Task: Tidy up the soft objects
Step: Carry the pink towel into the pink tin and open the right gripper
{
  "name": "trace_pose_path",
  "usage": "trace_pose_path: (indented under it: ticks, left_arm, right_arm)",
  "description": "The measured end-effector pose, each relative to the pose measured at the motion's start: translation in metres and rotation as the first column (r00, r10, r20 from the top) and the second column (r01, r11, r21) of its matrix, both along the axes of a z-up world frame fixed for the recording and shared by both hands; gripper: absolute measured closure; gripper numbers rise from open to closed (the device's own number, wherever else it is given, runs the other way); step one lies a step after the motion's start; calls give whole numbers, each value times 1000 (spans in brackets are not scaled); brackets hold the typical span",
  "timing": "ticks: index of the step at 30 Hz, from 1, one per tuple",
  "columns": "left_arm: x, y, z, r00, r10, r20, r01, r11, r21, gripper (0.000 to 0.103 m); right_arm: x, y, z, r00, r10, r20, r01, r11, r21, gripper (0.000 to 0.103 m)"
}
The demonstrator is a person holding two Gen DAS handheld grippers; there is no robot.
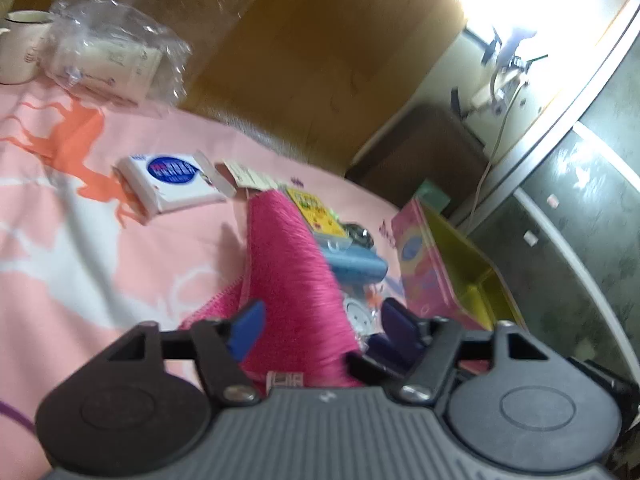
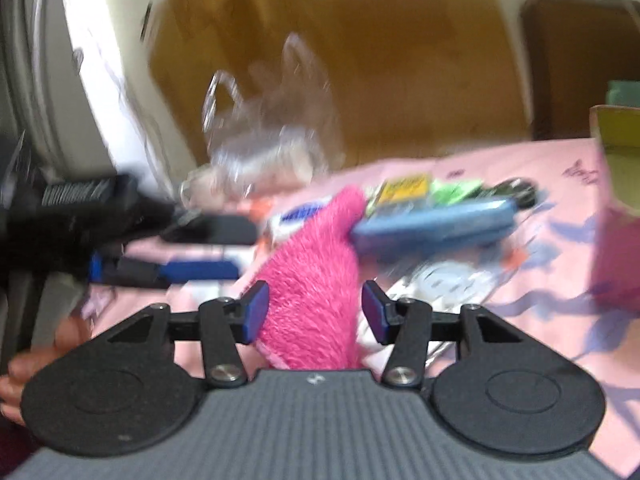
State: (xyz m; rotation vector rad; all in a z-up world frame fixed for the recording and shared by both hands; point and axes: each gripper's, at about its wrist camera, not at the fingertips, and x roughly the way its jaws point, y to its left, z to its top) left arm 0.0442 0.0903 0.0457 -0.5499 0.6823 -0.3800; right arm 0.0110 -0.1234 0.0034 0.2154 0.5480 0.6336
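Observation:
A fuzzy hot-pink cloth (image 1: 288,264) (image 2: 312,280) lies bunched up on the pink printed sheet (image 1: 80,264). In the left wrist view it runs up between the blue pads of my left gripper (image 1: 322,324). The left pad touches its edge and the right pad stands clear, so the jaws are open. The same cloth sits between the pads of my right gripper (image 2: 316,316), which is open, with a small gap on the right side. The left gripper (image 2: 248,248) also reaches in from the left in the blurred right wrist view.
A white tissue pack (image 1: 172,180), a yellow packet (image 1: 316,212), a blue case (image 1: 352,268) and a clear plastic bag (image 1: 108,52) lie on the sheet. A mug (image 1: 20,48) stands far left. A pink box (image 1: 424,256) and a yellow box (image 1: 472,276) stand at the right. A hand (image 2: 16,372) shows.

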Motion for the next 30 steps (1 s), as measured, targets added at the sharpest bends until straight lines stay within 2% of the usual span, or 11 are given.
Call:
trace_pose_path:
  ticks: [1, 2, 4, 7, 10, 15, 17, 23, 26, 28, 30]
  left_arm:
    - [5, -5, -2, 1000, -12, -8, 12, 1000, 10, 61]
    - [9, -9, -5, 1000, -19, -21, 19, 1000, 17, 74]
    - [18, -13, -19, 997, -33, -69, 34, 999, 17, 87]
    - [18, -12, -42, 990, -39, -136, 39, 999, -8, 89]
    - [6, -7, -42, 992, -39, -121, 33, 998, -51, 89]
    - [-11, -30, 6, 996, -81, 30, 81, 996, -27, 89]
    - [-13, -49, 27, 988, -117, 100, 118, 993, -4, 89]
    - [16, -129, 66, 936, -271, 222, 267, 962, 49, 89]
    - [36, -176, 69, 910, -346, 230, 343, 938, 55, 89]
    - [50, -205, 65, 897, -381, 223, 378, 924, 57, 88]
    - [67, -232, 61, 892, -405, 202, 403, 914, 53, 81]
  right_arm:
    - [3, 8, -4, 1000, 10, -6, -10, 1000, -24, 49]
    - [4, 17, -9, 999, 25, -21, -26, 999, -44, 60]
    - [-4, 27, -15, 998, 55, -38, -58, 995, -81, 84]
    - [-14, 31, -14, 999, 51, 11, -49, 991, -123, 89]
    - [-27, 22, -8, 995, 32, 94, -22, 994, -104, 91]
    - [-52, -2, 17, 941, -74, 331, 110, 990, -92, 91]
    - [-56, -18, 24, 899, -141, 414, 195, 976, -92, 91]
    - [-50, -72, 26, 780, -313, 542, 438, 891, -117, 91]
    - [-37, -105, 20, 748, -377, 546, 521, 843, -132, 91]
    - [-23, -124, 16, 740, -404, 538, 555, 818, -149, 91]
    - [-9, -139, 10, 738, -420, 528, 581, 794, -180, 91]
